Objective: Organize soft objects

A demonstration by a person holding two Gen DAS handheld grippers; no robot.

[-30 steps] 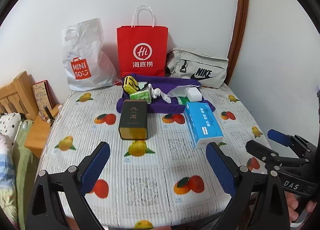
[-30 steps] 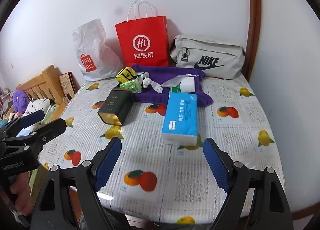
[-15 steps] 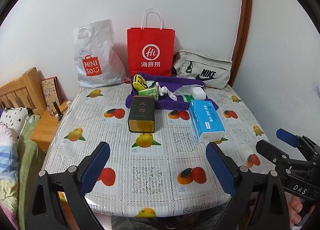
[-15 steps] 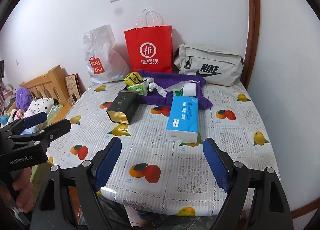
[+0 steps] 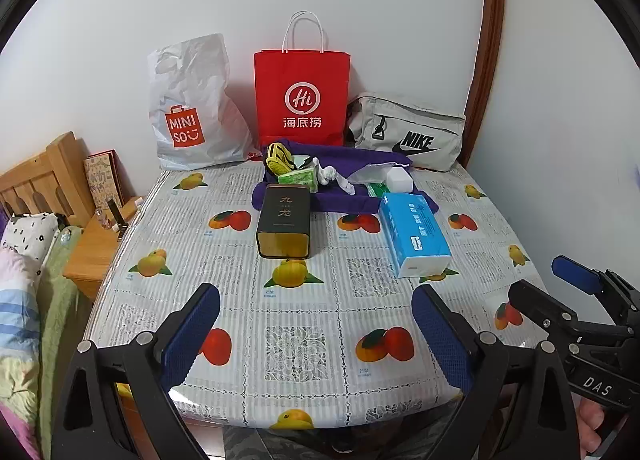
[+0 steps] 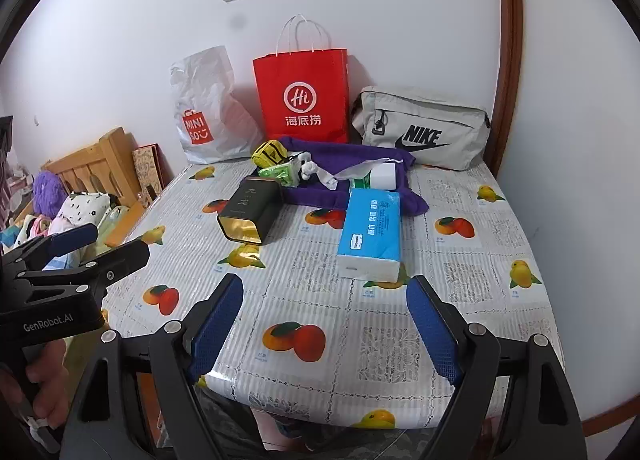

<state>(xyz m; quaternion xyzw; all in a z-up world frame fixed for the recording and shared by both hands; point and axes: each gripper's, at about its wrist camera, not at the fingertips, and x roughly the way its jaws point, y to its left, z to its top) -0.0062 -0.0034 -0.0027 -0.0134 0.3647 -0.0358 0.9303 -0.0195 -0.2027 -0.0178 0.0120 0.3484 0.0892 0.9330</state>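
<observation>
A blue tissue pack [image 5: 414,232] [image 6: 370,232] lies right of centre on the fruit-print table [image 5: 296,300]. Behind it a purple cloth [image 5: 344,199] [image 6: 348,155] carries a yellow-black pouch [image 5: 278,157], a green tissue packet [image 5: 298,178], a white soft toy [image 5: 326,173] and a white block [image 5: 400,179]. My left gripper [image 5: 316,336] [image 6: 100,246] hovers open over the table's front edge. My right gripper [image 6: 325,326] [image 5: 538,280] is open beside it, on the right. Both are well short of the objects and hold nothing.
A dark tin [image 5: 284,219] lies left of the tissue pack. A white Miniso bag [image 5: 192,107], a red paper bag [image 5: 302,95] and a grey Nike bag [image 5: 404,131] lean on the back wall. A wooden headboard [image 5: 44,179], nightstand and bedding sit left.
Both grippers have drawn back from the objects. The table's front edge has come into view and everything on it looks farther off. Both stay open.
</observation>
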